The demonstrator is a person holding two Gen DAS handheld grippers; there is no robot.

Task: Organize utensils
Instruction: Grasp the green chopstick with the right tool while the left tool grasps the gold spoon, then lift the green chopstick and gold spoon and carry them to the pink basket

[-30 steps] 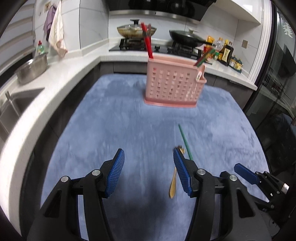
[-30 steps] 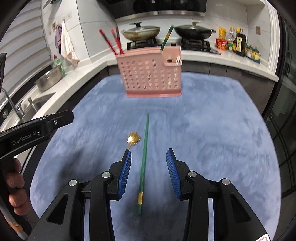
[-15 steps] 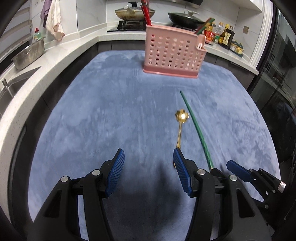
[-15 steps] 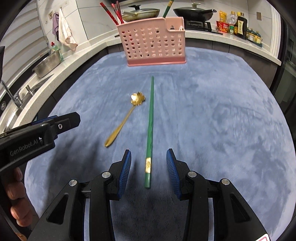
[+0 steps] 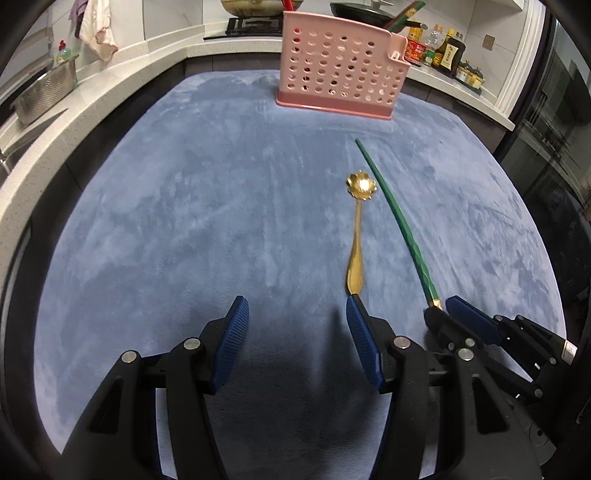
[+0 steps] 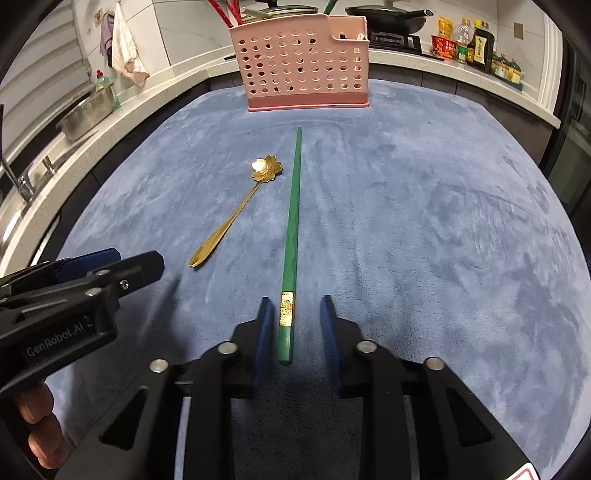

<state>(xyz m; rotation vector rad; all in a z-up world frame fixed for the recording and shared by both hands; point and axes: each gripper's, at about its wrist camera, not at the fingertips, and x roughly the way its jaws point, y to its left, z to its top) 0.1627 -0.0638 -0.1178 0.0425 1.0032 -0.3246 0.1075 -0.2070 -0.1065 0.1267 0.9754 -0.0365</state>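
Observation:
A green chopstick lies on the blue mat, its gold-banded end between the fingers of my right gripper, which is open around it. A gold flower-bowl spoon lies just left of it. My left gripper is open and empty; the spoon handle ends at its right fingertip. The chopstick runs right of the spoon. A pink perforated utensil basket stands at the mat's far side and holds red chopsticks and a green one.
The blue mat covers the table. A white counter with a steel colander, a sink, a stove with pans and sauce bottles curves round behind. My left gripper shows in the right wrist view at the left.
Both grippers have moved down and forward toward the mat. The chopstick's end now lies between my right fingers, and the spoon handle reaches my left gripper's right fingertip.

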